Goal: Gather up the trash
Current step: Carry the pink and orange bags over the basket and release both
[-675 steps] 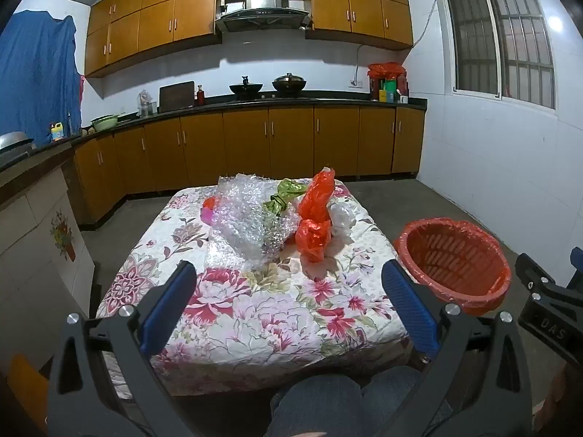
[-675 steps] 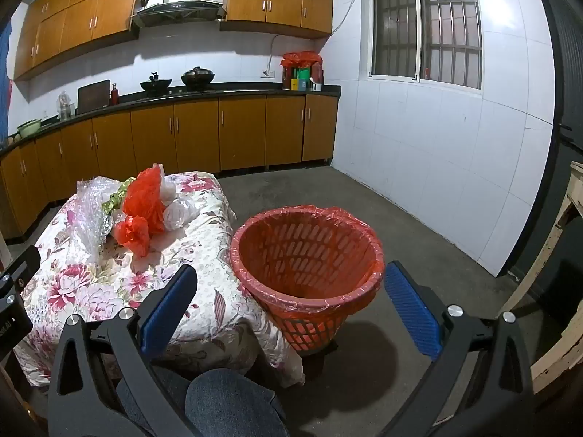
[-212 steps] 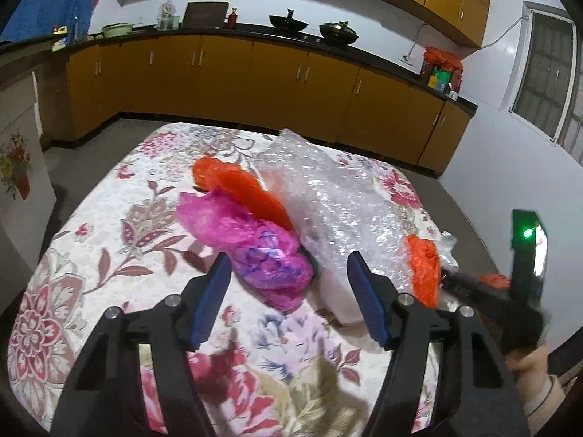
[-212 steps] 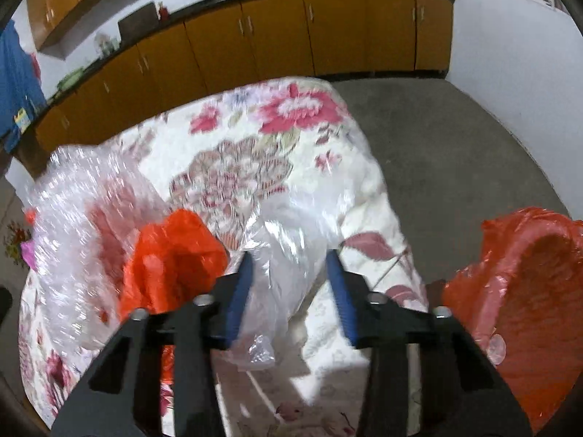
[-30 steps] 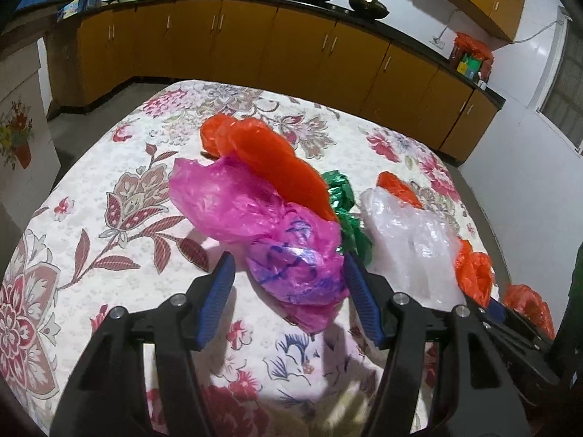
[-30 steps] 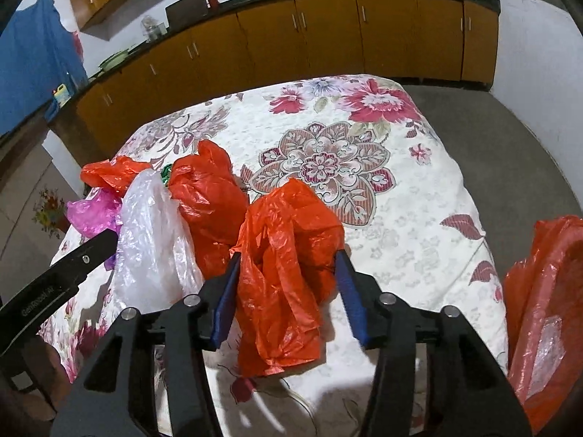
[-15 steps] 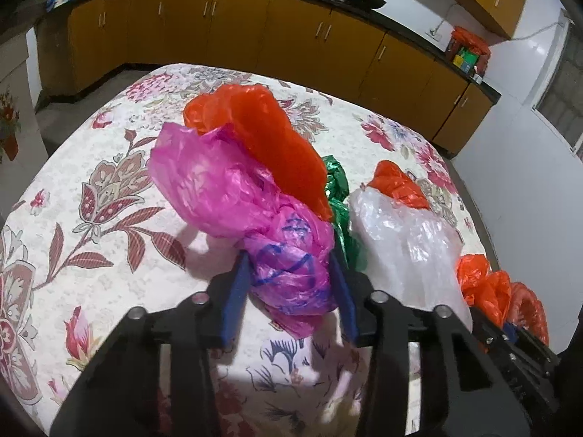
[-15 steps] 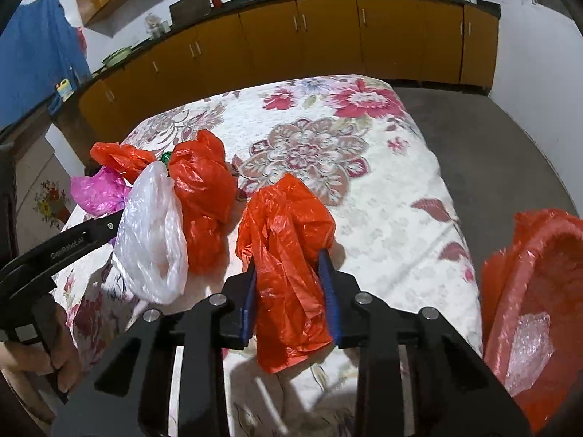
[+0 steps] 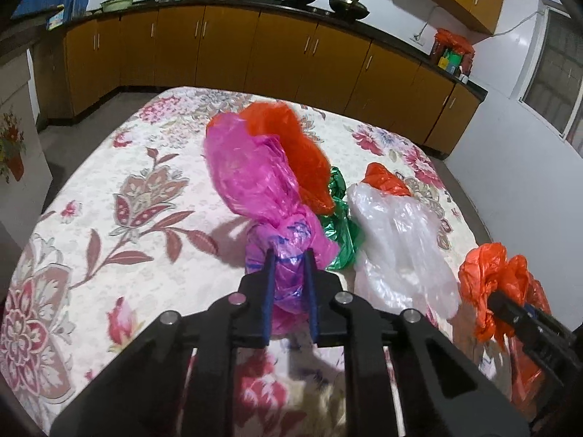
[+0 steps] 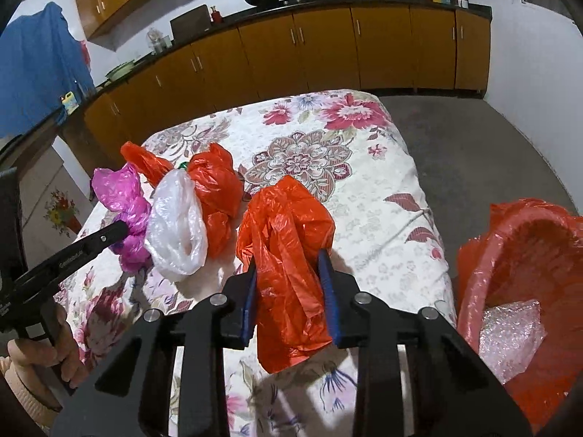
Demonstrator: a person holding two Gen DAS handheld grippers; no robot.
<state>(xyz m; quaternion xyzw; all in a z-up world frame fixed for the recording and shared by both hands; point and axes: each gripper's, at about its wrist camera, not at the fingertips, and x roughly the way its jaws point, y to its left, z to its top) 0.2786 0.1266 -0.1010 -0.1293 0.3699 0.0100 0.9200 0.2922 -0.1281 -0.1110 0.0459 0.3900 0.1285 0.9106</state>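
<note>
**Both grippers clamped on bags beside the trash basket**

The left gripper (image 9: 289, 255) has just been closing and its blue pads now pinch the knotted lower end of the pink bag (image 9: 251, 178), which stands up off the flowered cloth (image 9: 153, 196) covering the bench. The right gripper (image 10: 288, 258) is clamped on an orange bag (image 10: 288, 225), which bulges above the pads and hangs below them, its lower end over the cloth's near edge.

Taking the white bag (image 9: 397, 240) as the landmark: the pink bag is just to its left in the left wrist view, with a crumpled green bag (image 9: 340, 233) between the two and touching both. A second orange bag (image 9: 295, 153) leans behind the pink one, further left of the white bag. A third orange bag (image 9: 386, 182) pokes out from behind the white bag's far side. The orange bag in the right gripper is to the white bag's right and nearer the camera.

The trash basket (image 10: 510, 240), lined with orange plastic, stands on the floor off the right edge of the bench, well to the right of the white bag. A piece of bubble wrap (image 10: 510, 331) lies inside it.

A hand (image 10: 40, 357) shows at the lower left of the right wrist view, gripping the handle of the left gripper.
</note>
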